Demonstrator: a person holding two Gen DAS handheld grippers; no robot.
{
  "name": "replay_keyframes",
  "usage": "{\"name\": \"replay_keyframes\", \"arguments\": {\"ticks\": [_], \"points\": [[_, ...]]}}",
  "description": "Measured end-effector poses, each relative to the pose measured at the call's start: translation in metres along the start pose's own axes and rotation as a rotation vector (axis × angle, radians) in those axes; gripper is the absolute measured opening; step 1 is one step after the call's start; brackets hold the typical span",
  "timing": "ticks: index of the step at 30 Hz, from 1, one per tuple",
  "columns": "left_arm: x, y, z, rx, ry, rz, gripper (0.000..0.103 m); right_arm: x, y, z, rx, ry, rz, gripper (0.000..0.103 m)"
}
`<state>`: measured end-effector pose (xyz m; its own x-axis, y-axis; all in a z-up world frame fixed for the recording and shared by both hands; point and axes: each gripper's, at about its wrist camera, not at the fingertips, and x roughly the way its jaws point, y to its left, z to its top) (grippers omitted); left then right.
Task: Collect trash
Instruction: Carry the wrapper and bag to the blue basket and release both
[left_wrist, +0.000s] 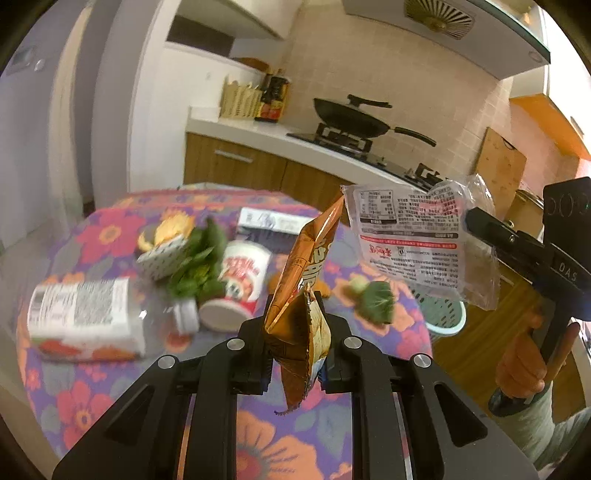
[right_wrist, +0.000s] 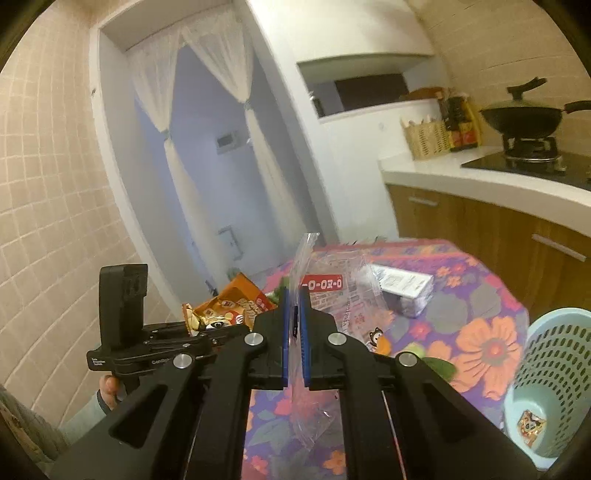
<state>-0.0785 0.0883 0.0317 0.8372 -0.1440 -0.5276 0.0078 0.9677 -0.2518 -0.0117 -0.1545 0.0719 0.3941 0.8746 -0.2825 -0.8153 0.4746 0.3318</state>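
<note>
One round floral tablecloth (left_wrist: 110, 398) under litter, wooden kitchen cabinets (left_wrist: 236, 166) behind.

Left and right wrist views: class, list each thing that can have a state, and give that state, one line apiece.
Left gripper: shut on orange snack bag, held up.
Right gripper: shut on clear wrapper, held up.
Instant noodle cup: lying on its side.
Plastic bottle: lying on its side.
Mint basket: upright, one wrapper inside.
Wok: on stove, lidded.
</note>
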Motion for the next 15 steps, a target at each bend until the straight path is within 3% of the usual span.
{"name": "replay_keyframes", "arguments": {"ticks": [7,15], "points": [[0.03,-0.033,0.023,0.046,0.011,-0.069,0.016,-0.039,-0.047,0.0,0.056,-0.068,-0.103,0.003],[0.097,-0.104,0.045,0.132,0.082,-0.172,0.016,-0.083,-0.111,-0.016,0.139,-0.117,-0.252,0.003]]}}
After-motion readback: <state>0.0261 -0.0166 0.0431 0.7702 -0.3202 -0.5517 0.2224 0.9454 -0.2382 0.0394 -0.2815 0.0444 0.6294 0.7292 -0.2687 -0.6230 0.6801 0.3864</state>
